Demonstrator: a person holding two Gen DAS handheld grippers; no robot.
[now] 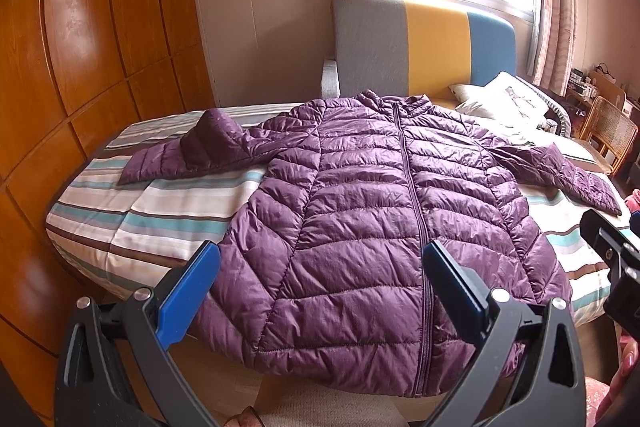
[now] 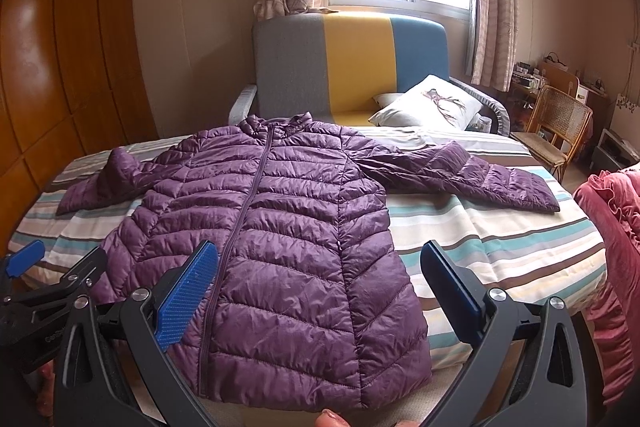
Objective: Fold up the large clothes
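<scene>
A purple quilted puffer jacket [image 1: 372, 211] lies face up and zipped on a striped bed [image 1: 160, 211], sleeves spread to both sides, hem hanging over the near edge. It also shows in the right wrist view [image 2: 280, 227]. My left gripper [image 1: 320, 291] is open and empty, hovering above the jacket's hem. My right gripper [image 2: 320, 291] is open and empty above the hem's right half. The left sleeve [image 1: 192, 151] is bent and bunched; the right sleeve [image 2: 460, 175] lies straight.
A grey, yellow and blue headboard [image 2: 348, 67] stands at the far end with a white pillow [image 2: 432, 103]. A wooden wardrobe [image 1: 80, 67] is on the left. A cane chair [image 2: 556, 123] and pink bedding [image 2: 612, 227] are on the right.
</scene>
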